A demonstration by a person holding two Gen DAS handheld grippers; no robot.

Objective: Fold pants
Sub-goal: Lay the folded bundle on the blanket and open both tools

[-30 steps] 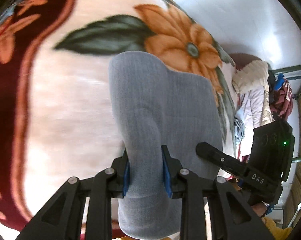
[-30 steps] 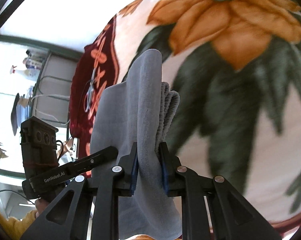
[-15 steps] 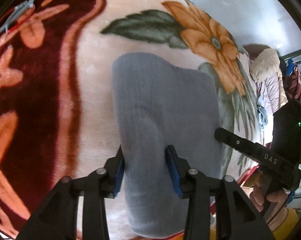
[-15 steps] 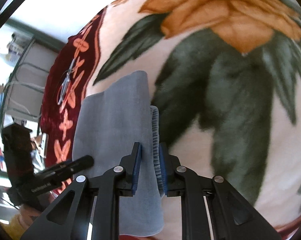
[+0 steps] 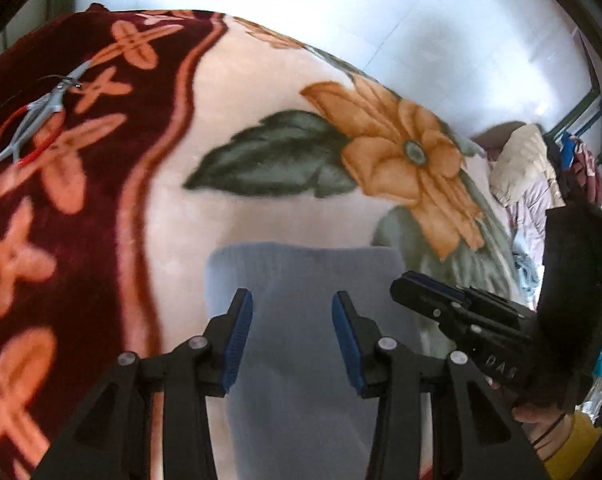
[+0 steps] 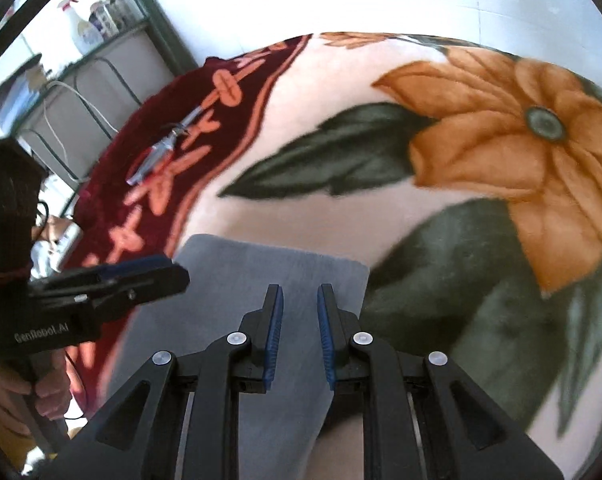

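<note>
Black jaws, blue pads [image 5: 236, 344] (ribbed), silver screws, yellow sleeve [image 5: 569, 446]

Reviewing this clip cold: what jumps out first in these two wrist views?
The big orange flower on the plush blanket dominates, up and to the right. In front, the folded grey pants lie flat on the blanket, with the left gripper and right gripper both open above them. Scissors rest on the blanket's dark red border, far left.

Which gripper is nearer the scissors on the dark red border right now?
Left. The scissors lie up and left of the left gripper; the right gripper sits on the far side of it, over the grey pants.
</note>
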